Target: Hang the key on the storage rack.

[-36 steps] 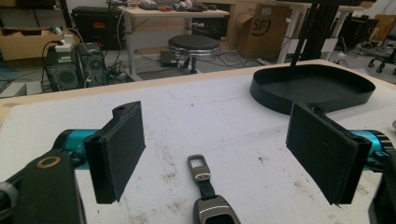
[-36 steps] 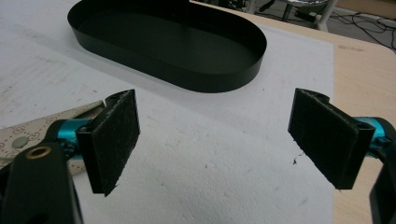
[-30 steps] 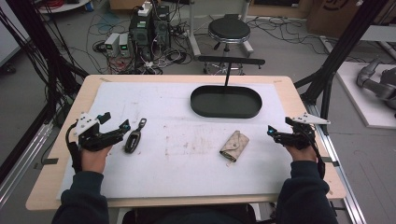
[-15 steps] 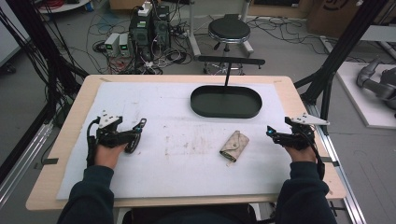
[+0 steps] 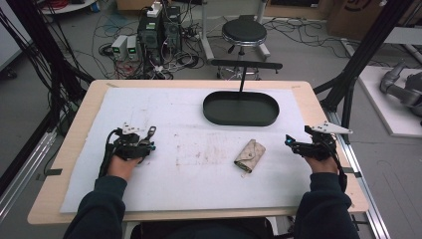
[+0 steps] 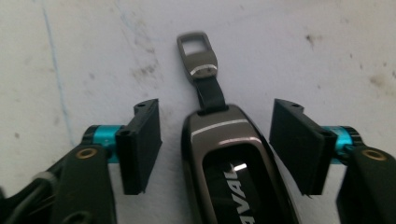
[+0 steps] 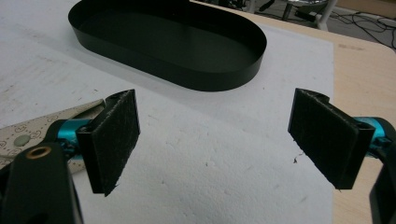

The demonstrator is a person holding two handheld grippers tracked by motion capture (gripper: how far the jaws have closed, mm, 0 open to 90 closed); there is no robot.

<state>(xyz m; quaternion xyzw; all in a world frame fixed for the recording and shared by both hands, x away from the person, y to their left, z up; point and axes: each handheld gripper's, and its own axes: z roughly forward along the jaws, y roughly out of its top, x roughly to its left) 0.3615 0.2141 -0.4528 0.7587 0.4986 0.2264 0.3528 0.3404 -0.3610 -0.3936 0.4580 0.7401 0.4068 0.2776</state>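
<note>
Left hand-held gripper, lower centre of frame: jaws apart, straddling the glossy grey-black car key fob, apparently positioned for grasping. Right hand-held gripper: jaws apart, holding nothing, over the white foam-covered counter below the black oval metal tray.

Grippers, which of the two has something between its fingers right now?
The left gripper: its open fingers straddle the car key fob. The right gripper is open over bare mat.

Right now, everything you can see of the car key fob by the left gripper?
The key fob lies flat on the stained white mat, between the open jaws of the left gripper, touching neither pad. Glossy dark-grey shell, black centre panel with white lettering partly cut off. A short black strap leads to a metal loop pointing away.
</note>
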